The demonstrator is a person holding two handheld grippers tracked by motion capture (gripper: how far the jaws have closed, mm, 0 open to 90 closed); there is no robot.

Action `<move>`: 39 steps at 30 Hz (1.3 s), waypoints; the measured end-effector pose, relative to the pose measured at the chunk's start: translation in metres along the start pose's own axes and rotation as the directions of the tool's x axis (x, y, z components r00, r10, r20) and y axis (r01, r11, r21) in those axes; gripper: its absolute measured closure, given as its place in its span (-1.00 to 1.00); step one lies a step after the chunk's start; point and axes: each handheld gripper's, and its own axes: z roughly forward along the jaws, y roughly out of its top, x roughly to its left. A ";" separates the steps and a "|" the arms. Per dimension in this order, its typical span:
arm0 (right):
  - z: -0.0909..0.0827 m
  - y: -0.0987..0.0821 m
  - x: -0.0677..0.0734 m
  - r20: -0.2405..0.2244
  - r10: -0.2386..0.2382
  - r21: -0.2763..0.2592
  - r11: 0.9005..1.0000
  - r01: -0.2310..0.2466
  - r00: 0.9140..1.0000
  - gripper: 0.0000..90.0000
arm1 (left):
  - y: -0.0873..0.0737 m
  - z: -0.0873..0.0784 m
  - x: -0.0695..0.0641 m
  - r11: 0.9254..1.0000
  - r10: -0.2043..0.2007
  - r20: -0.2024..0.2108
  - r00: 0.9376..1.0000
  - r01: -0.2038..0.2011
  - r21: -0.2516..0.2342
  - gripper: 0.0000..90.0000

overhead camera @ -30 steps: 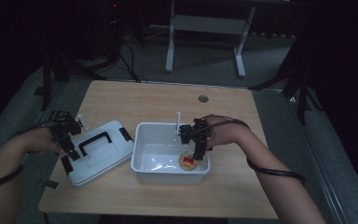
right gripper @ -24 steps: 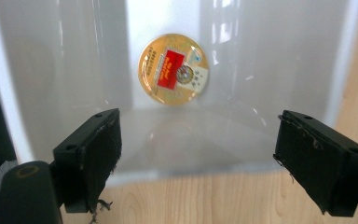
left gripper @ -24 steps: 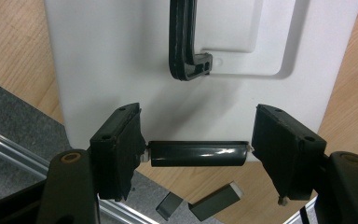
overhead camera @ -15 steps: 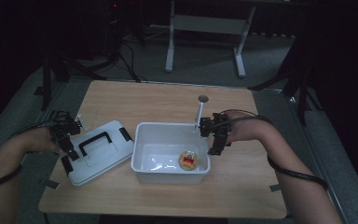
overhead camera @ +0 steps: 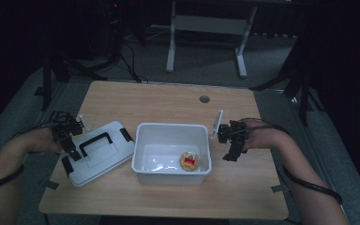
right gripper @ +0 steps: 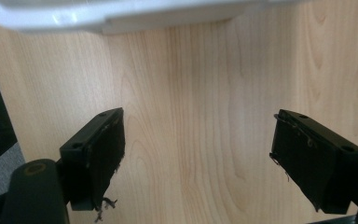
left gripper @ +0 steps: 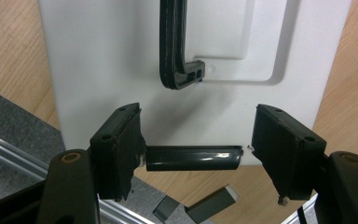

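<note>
1. The white lid [overhead camera: 98, 152] lies flat on the counter [overhead camera: 168, 105], just left of the open white bin [overhead camera: 172, 152]; it has not shifted.
2. The left tool [left gripper: 196, 149] stays put, jaws straddling the lid's black edge latch [left gripper: 193, 157], one pad touching, the other apart.
3. The right tool [overhead camera: 229, 143], released and empty, has withdrawn from over the bin to bare counter on its right.
4. A round yellow-and-red item [overhead camera: 189, 160] rests in the bin.

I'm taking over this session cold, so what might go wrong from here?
The lid hangs slightly over the table edge near the left gripper, whose open jaws flank its black latch; a nudge could tip it off. The right gripper, open and empty, sits close beside the bin; a careless swing could shove it and its round item.
</note>
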 end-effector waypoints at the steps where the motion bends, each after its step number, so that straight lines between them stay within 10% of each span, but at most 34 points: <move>1: 0.003 -0.003 0.000 -0.005 0.004 0.000 1.000 -0.004 1.000 -0.62 | 0.000 0.001 0.000 1.000 0.001 -0.003 1.000 -0.001 0.003 -0.27; 26: 0.058 -0.046 0.007 -0.089 0.079 0.068 0.995 -0.073 0.993 -0.59 | 0.016 0.017 -0.001 0.999 0.045 0.012 0.999 -0.045 -0.012 -0.11; 39: 0.061 -0.057 0.006 -0.089 0.102 0.073 0.993 -0.096 0.991 -0.58 | 0.026 0.021 0.003 0.999 0.001 -0.001 1.000 -0.001 0.034 0.65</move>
